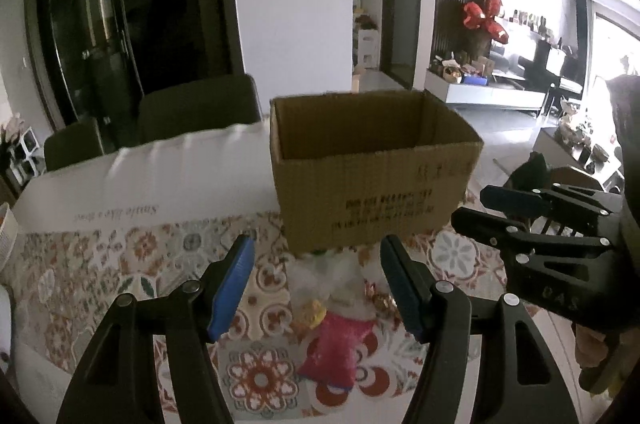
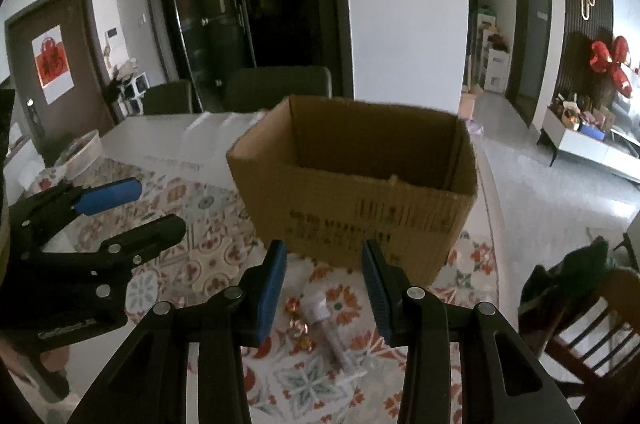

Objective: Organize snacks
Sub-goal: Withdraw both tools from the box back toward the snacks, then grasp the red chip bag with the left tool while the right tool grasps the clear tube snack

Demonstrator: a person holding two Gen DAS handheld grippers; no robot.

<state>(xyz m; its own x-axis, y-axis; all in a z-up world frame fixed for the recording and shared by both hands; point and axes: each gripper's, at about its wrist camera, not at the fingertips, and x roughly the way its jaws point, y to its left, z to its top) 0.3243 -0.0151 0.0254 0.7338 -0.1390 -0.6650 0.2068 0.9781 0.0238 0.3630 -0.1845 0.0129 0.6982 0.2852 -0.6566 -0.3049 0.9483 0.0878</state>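
Here the left gripper (image 1: 316, 288) has its 2 blue-padded fingers (image 1: 232, 288) spread apart with nothing between the pads; through the gap lies a small heap of snacks on the table. In that heap a pink snack packet (image 1: 334, 352) sits at 6 o'clock, a yellow wrapped sweet (image 1: 312, 312) just beside it at 10 o'clock, and a clear plastic wrapper (image 1: 324, 272) at 12 o'clock. The right gripper (image 2: 324, 288) also holds its 2 fingers (image 2: 272, 288) parted and empty, narrower than the left pair. Below its gap lie a clear tube with a white cap (image 2: 328, 328) and gold-wrapped sweets (image 2: 296, 324) touching the cloth. The open cardboard box (image 1: 372, 196) stands upright at 12 o'clock of both grippers, just beyond the snacks, its inside showing bare walls. All rest on a floral tablecloth (image 1: 120, 264). 2 dark chairs (image 1: 196, 108) stand behind the table at 11 o'clock.
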